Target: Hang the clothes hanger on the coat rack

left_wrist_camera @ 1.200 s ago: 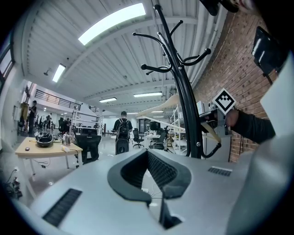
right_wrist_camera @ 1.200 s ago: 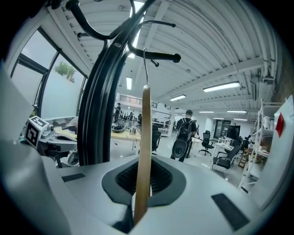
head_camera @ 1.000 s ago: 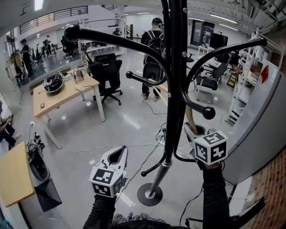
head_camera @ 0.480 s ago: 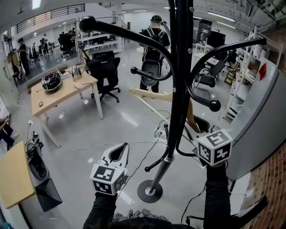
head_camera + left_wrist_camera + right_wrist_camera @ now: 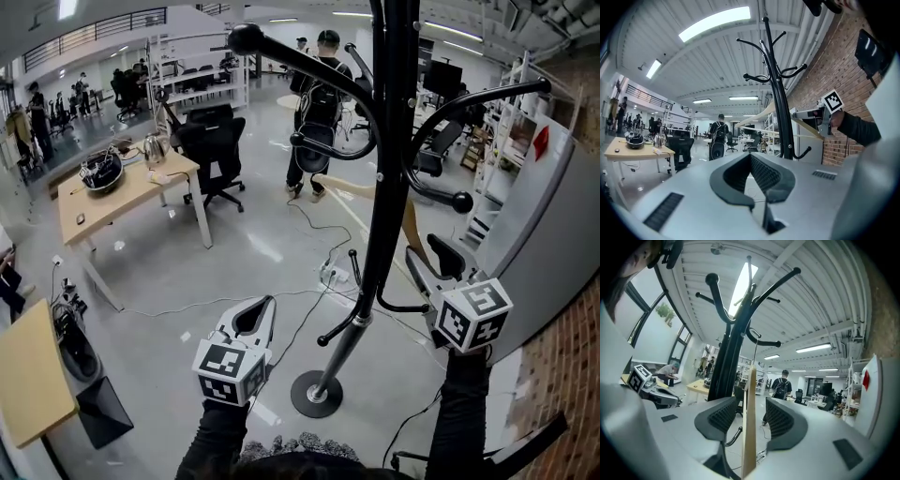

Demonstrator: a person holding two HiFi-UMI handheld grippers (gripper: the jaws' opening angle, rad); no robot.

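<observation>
- A wooden tabletop stands far left. On it are a dark bowl-shaped thing, whose contents are too small to make out, and a metal kettle.
- The left tongs are held low, left of the rack's base. Their tips are closed together with nothing between them, as the left gripper view shows.
- A person with a backpack stands farther back on the grey floor.
- The black coat rack rises through the middle, its curved arms spreading overhead.
- The wooden clothes hanger is at the rack, its arms crossing behind the pole. In the right gripper view a thin hook line rises from its top to a lower curved arm.
- The right tongs are just right of the pole, opening wide. One end of the hanger stands between the pads, with a gap on both sides.
</observation>
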